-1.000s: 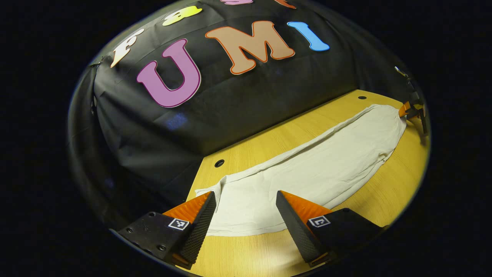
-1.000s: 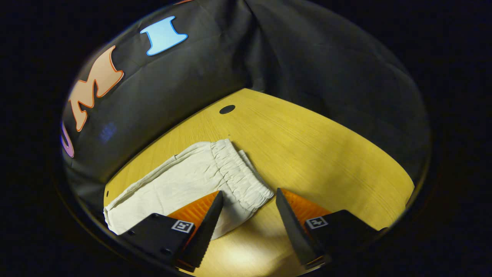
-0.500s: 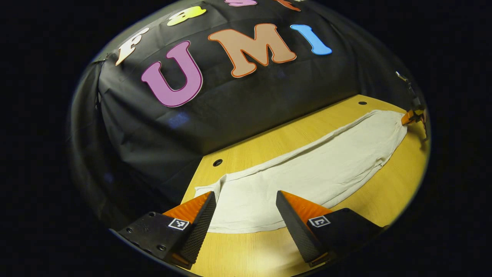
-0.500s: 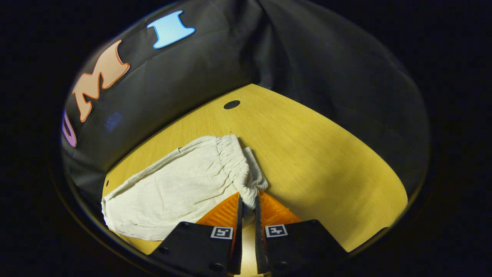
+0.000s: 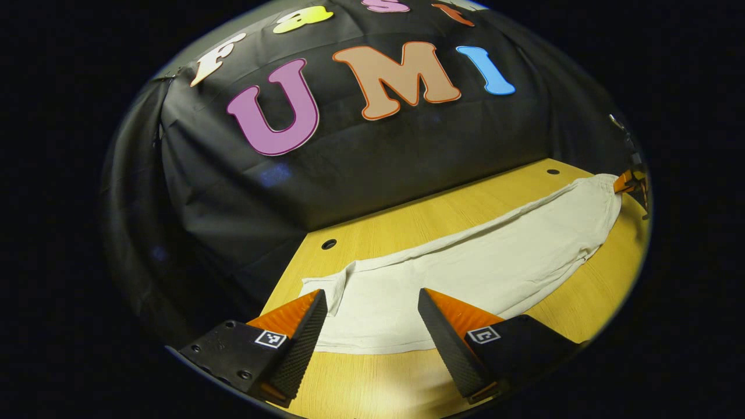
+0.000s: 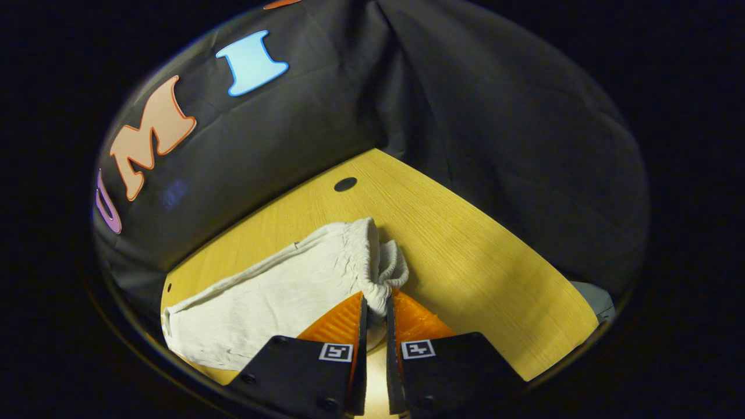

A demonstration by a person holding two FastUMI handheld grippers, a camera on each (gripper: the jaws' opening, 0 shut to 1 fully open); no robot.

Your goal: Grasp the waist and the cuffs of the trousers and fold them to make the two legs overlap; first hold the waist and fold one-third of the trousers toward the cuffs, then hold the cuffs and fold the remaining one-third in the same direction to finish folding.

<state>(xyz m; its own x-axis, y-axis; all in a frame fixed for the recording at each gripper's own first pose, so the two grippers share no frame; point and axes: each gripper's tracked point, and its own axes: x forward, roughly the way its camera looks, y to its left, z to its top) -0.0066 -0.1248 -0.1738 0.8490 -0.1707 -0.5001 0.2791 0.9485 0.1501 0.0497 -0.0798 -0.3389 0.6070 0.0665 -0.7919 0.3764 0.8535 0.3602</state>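
The right gripper (image 6: 373, 305) is clamped on the trousers' (image 5: 465, 273) gathered waistband (image 6: 372, 262); the left gripper (image 5: 372, 302) hovers spread above the cuffs (image 5: 326, 288), seemingly untouched, near the table's (image 6: 477, 256) corner.

Black cloth wall (image 5: 372, 157) behind a yellow wooden table (image 6: 477, 256) with small dark holes (image 6: 345, 184), brightly lit near its front edge.

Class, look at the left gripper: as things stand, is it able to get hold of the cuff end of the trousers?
Probably yes. The left gripper is open, its fingers straddling the cuff end of the white trousers lying flat on the wooden table. Nothing lies between them.
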